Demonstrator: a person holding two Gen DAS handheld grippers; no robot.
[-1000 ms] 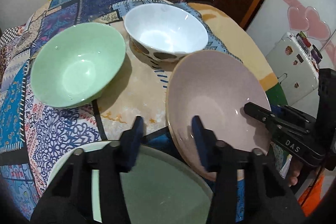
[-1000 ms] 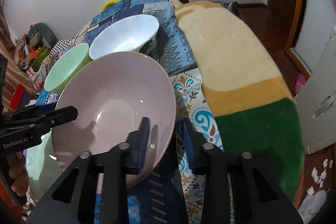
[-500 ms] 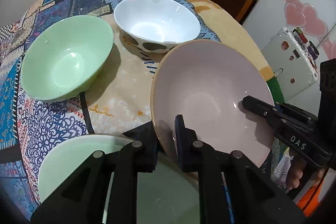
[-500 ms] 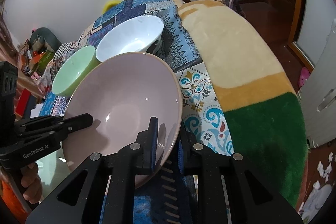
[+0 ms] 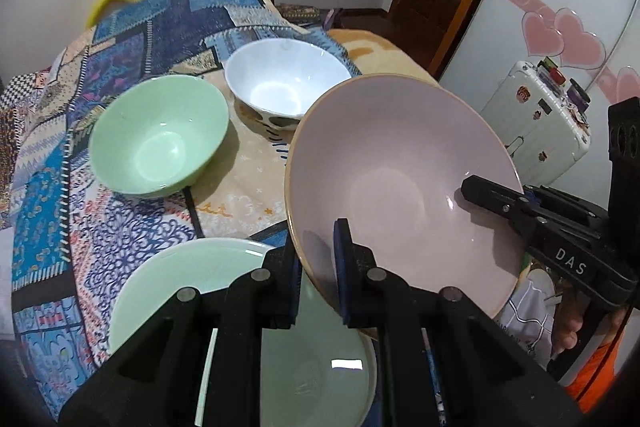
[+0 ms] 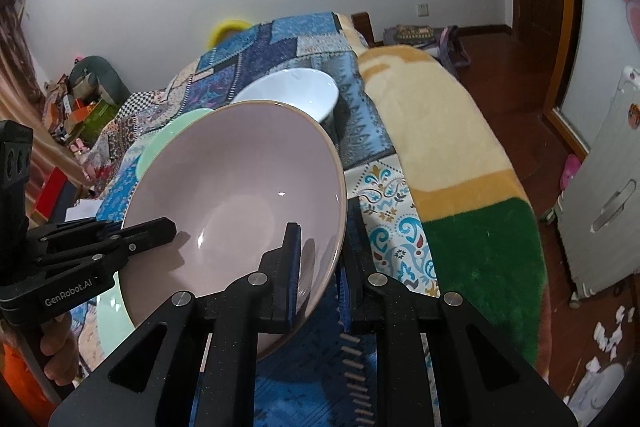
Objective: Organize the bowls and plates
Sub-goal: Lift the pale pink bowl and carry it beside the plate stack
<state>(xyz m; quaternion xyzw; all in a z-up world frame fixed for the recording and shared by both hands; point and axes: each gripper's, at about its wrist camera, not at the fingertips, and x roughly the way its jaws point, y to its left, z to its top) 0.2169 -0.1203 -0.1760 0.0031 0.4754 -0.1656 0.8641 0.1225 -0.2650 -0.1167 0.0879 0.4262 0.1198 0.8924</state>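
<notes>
Pink bowl point(image 5: 400, 187) is held off the table, tilted, gripped at 2 opposite points of its rim. Left gripper point(image 5: 318, 267) is pinched on the near-left rim, 1 finger inside the bowl, 1 outside beneath it. Right gripper point(image 6: 320, 267) is clamped on the bowl's right rim in the same way: inner finger against the pink interior, outer finger behind the wall.

In the left wrist view the right gripper point(image 5: 480, 193) enters from the right edge, its tip lying on the bowl's inner surface. In the right wrist view the left gripper point(image 6: 160, 229) enters from the left edge likewise.

A green plate point(image 5: 168, 287) lies on the table directly under the left gripper, partly below the raised bowl. Green bowl point(image 5: 160, 135) sits upright farther back on the left. White bowl point(image 5: 286, 87) sits upright just beside it to the right, with dark spots on its outer wall. Both stand apart from the pink bowl.

Patterned blue cloth point(image 5: 52, 195) covers the table; a yellow-and-green blanket point(image 6: 440, 147) lies along its right side.
</notes>
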